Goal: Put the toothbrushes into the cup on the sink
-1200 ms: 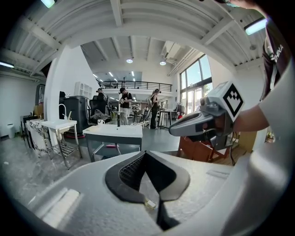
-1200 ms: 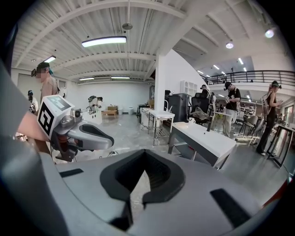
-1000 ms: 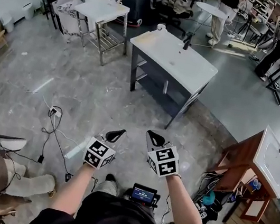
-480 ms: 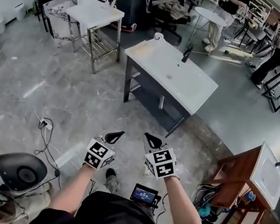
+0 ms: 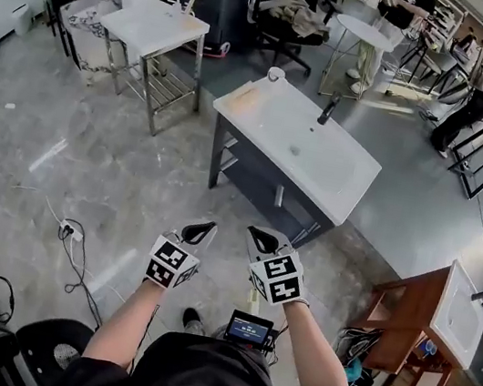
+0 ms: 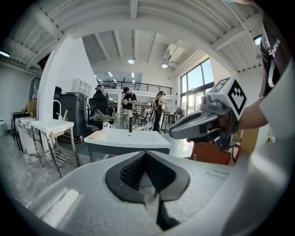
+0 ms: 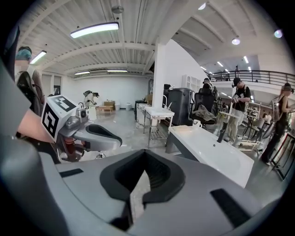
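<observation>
Now the person is walking toward the sink (image 5: 277,120), and that approach is the thing that is changing: in the head view the white top is sitting larger and nearer the frame's centre than a second ago, and the grey floor (image 5: 72,158) at the left is sliding past. The left gripper (image 5: 200,231) and right gripper (image 5: 262,237) are keeping their place side by side at lower centre, both pointing up the frame at the sink and well apart from it. Each gripper's own view is showing its jaws clenched together with nothing between them, so neither is carrying anything. The cup (image 5: 275,74) is standing on the sink's far corner, in the upper centre of the frame, with the dark faucet (image 5: 328,109) to its right along the back edge. A tan patch (image 5: 243,95) is lying on the top just below the cup; it may be the toothbrushes, but it is too small to tell, and no view is showing them plainly. Judging by this, the task is only getting under way: the gap is closing, nothing is being picked up yet, and the jaws will need opening once the sink is coming within reach.
</observation>
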`<control>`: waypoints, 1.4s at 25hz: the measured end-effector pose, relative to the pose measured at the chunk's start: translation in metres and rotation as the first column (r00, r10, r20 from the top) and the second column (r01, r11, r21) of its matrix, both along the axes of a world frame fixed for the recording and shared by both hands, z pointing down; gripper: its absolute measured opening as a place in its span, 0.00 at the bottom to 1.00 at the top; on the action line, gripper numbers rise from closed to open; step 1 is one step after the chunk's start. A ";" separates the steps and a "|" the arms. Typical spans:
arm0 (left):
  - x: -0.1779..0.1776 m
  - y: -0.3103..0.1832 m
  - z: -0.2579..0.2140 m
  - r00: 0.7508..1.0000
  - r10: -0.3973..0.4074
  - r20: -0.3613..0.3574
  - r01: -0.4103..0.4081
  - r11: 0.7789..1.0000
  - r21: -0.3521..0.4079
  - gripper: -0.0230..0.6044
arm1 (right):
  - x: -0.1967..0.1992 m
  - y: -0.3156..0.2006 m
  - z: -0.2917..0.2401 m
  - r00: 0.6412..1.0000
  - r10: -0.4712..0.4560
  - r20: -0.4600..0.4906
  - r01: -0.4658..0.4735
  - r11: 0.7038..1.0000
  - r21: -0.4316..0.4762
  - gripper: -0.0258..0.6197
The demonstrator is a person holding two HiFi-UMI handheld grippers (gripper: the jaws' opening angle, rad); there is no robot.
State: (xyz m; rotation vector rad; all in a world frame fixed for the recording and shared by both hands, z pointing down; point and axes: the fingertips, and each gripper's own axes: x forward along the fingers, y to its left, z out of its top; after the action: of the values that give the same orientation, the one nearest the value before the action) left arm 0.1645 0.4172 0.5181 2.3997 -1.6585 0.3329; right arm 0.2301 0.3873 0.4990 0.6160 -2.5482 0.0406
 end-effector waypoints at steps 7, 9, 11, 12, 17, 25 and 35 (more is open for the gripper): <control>-0.026 -0.045 0.019 1.000 -0.004 -0.015 0.003 0.999 -0.033 0.05 | -0.025 -0.053 0.014 1.000 0.011 -0.002 -0.011 0.999 -0.033 0.05; -0.037 -0.064 0.024 1.000 -0.009 -0.013 0.008 0.999 -0.038 0.05 | -0.036 -0.075 0.019 1.000 0.007 0.001 -0.007 0.999 -0.042 0.05; -0.049 -0.089 0.024 1.000 -0.018 -0.010 0.018 0.999 -0.042 0.05 | -0.050 -0.102 0.020 1.000 0.003 0.011 -0.003 0.999 -0.050 0.05; -0.056 -0.102 0.024 1.000 -0.022 -0.006 0.022 0.999 -0.045 0.05 | -0.057 -0.115 0.021 1.000 0.000 0.018 0.001 0.999 -0.054 0.05; -0.089 -0.174 0.016 0.999 -0.038 0.016 0.039 0.998 -0.048 0.05 | -0.092 -0.188 0.018 0.999 -0.008 0.047 0.012 0.997 -0.077 0.05; -0.115 -0.268 0.007 0.997 -0.072 0.026 0.073 0.997 -0.030 0.05 | -0.119 -0.287 0.013 0.998 -0.033 0.049 0.037 0.996 -0.076 0.05; -0.162 -0.331 0.017 0.994 -0.109 0.010 0.109 0.993 -0.044 0.05 | -0.159 -0.359 0.027 0.999 -0.024 0.038 0.028 0.991 -0.128 0.05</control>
State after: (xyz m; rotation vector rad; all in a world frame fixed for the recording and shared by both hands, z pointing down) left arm 0.0024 0.0857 0.5352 2.2682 -1.7582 0.3578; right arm 0.0706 0.0286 0.5260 0.5365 -2.5643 0.2071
